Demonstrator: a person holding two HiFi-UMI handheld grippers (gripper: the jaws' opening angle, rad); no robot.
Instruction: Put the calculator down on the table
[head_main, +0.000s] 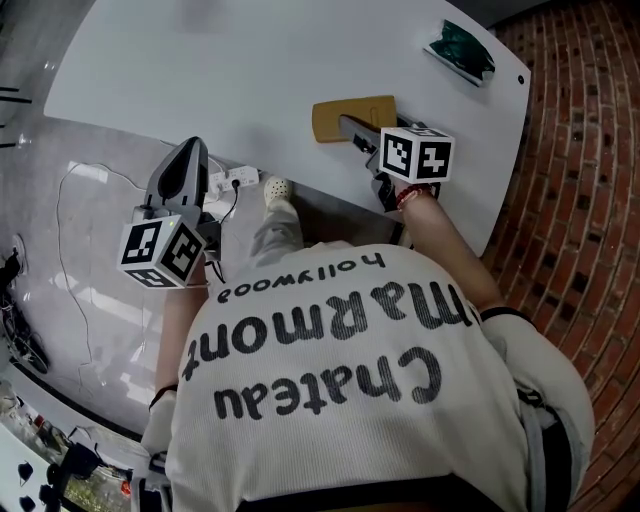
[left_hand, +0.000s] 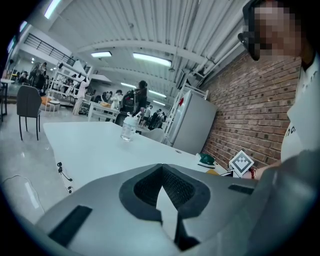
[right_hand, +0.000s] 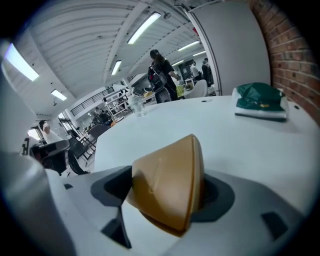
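Calculator (head_main: 352, 110), tan, lies on the white tabletop (head_main: 200, 60) near the edge closest to the person, right of centre in the head view. Right gripper (head_main: 352, 128) reaches over that edge and points down at it. In the right gripper view its jaws stand wide apart with the calculator between them; the tan body sits close against the right pad and a sliver of gap shows at the left pad, so no grip. Left gripper (head_main: 193, 150) hangs off the tabletop, over the grey floor beside the near-left edge, pointing slightly down. In the left gripper view its jaws meet at the tips, with nothing between them (only a thin wedge of light shows behind the tips). A green item (head_main: 458, 50) on a white base lies at the far right corner, well apart from the calculator. A clear bottle (left_hand: 128, 129) stands far down the tabletop. A power strip (head_main: 232, 180) lies on the floor just beside the left gripper.
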